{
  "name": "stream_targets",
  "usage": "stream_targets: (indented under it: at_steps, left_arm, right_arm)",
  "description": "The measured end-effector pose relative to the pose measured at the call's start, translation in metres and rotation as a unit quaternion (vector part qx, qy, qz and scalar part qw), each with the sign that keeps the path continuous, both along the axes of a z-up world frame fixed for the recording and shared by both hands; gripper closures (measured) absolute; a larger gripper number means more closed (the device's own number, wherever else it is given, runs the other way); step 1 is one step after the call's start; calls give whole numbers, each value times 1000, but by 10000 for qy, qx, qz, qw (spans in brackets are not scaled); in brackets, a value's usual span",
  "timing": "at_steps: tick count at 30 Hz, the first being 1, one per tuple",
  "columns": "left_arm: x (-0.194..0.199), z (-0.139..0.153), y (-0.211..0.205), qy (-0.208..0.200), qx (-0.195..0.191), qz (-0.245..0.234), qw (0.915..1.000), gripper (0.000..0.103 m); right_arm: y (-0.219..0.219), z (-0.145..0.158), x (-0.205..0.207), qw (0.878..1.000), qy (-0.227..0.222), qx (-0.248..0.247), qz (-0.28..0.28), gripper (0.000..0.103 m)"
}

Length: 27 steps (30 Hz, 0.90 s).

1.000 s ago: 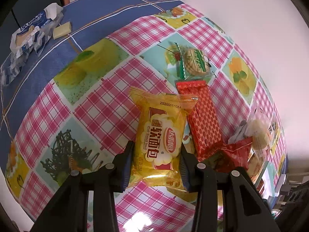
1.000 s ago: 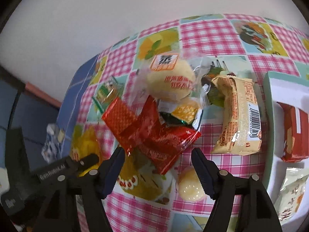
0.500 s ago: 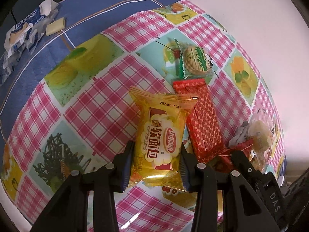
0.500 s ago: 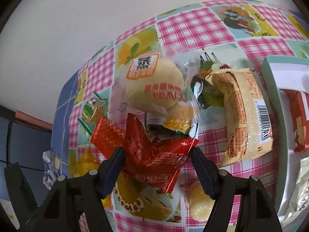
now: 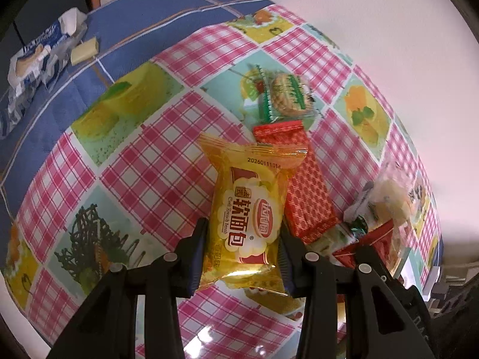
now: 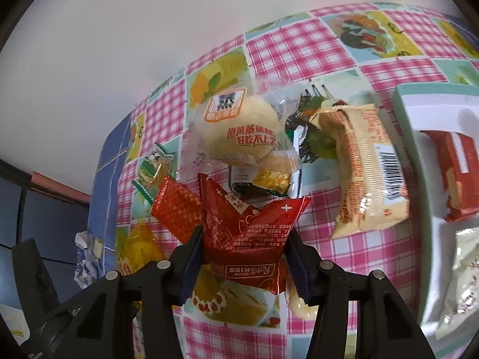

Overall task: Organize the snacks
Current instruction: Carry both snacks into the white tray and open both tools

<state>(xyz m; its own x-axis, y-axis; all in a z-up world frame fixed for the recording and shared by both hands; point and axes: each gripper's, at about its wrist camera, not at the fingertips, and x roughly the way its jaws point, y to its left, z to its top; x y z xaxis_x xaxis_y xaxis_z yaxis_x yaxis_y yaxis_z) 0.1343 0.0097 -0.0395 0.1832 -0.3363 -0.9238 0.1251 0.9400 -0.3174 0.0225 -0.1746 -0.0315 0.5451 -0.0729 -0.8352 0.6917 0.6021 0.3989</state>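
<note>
Gripping one snack in each claw, with the tray at three o'clock.

Left claw (image 5: 242, 254) is clamping a yellow bread pack (image 5: 250, 218), its long axis running twelve to six, above the tablecloth (image 5: 155, 173). Right claw (image 6: 244, 257) is closing, its jaws having just narrowed onto a red pack (image 6: 247, 239) until both pads are pressing its sides (crumpled, so the grip looks soft). In the right view the tray (image 6: 416, 197) is lying at three o'clock, nearer the right hand, already holding a red-white pack (image 6: 458, 176) and a pale pack (image 6: 461, 284).
</note>
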Motion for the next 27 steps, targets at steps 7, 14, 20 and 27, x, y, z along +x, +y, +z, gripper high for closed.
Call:
stream_targets:
  at_steps: [7,14,20,27]
  left_arm:
    - [-19,23,-11,-259,-50,-260,9993,59]
    - [-44,51,-28,-563,-212,-657,9960,59]
    - [-80,78,-59,-910,-336,-1269,9872,59]
    - [-139,88,-124,-1152,-406,-2294,9656,59]
  right_arm:
    - [8,34,-31,9997,-45,-232,-78,48]
    - [-12,55,-84,9975,128,-416,-557,48]
    - [-49,67,-138,9910,182,-472,-1237,48]
    - [-95,72,-205,9743,192,-366,-2213,47]
